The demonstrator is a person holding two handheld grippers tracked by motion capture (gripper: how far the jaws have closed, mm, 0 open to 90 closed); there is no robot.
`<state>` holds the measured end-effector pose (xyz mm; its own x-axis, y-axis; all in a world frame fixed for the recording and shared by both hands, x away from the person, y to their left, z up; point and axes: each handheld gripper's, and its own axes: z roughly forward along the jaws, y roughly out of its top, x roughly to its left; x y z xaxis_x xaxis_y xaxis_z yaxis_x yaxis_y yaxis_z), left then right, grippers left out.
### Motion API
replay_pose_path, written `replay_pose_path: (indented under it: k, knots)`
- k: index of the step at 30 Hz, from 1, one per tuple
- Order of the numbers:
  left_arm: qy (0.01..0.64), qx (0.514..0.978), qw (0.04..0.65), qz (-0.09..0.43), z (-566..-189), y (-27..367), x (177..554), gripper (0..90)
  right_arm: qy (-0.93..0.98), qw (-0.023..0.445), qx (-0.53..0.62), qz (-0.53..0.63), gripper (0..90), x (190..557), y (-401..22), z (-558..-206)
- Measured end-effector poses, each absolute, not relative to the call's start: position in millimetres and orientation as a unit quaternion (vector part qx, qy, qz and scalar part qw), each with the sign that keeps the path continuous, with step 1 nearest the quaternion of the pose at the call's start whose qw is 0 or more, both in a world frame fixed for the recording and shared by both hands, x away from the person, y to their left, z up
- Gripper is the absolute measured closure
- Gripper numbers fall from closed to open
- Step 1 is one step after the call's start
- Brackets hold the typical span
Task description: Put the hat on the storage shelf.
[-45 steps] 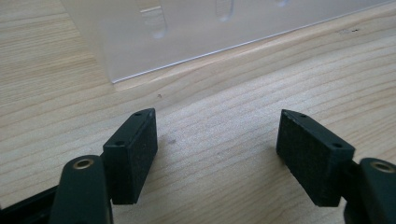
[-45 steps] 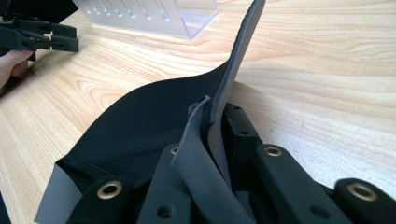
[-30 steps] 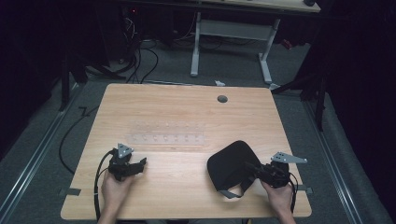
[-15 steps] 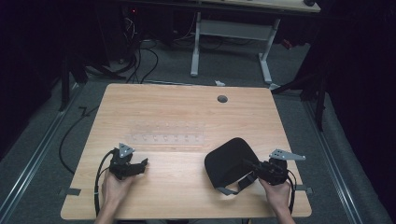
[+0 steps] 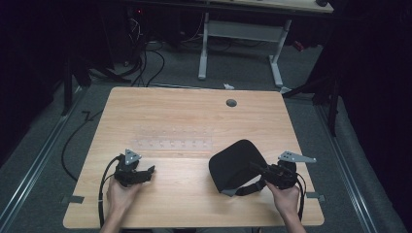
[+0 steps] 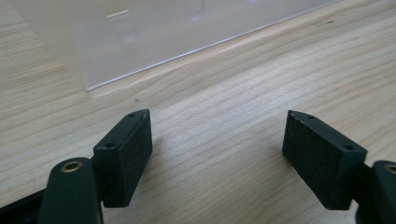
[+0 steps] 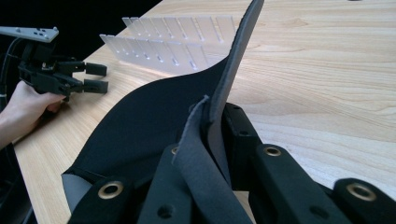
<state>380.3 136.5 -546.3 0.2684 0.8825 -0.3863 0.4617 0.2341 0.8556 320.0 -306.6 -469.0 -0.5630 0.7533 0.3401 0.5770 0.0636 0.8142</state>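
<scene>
Pinching the edge of the black cloth (image 5: 235, 165) firmly, the right claw (image 5: 258, 170) should keep it clamped and lift slowly so the fabric beside it peels off the counter (image 5: 194, 116), while the left claw (image 5: 149, 171) rests released, well apart.

Right tool (image 5: 256, 170) clamped on black pouch (image 5: 236, 164)

Black pouch (image 5: 234, 164) (grey inside) lies near the table's front-right, one edge lifted.
</scene>
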Motion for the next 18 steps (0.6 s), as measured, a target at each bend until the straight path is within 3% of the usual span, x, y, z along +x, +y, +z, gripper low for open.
replay_pose_path:
  k: [10, 18]
  knots:
    - [0.555, 0.579, 0.584, 0.13, -523.0, 123.8, 368.3, 25.0, 0.719, 0.078, 0.464, 0.513, 83.1, 323.3, -300.0, -464.8]
    - [0.504, 0.609, 0.604, 0.102, -505.6, 98.8, 348.1, 23.9, 0.724, 0.068, 0.457, 0.512, 83.0, 328.1, -286.1, -459.0]
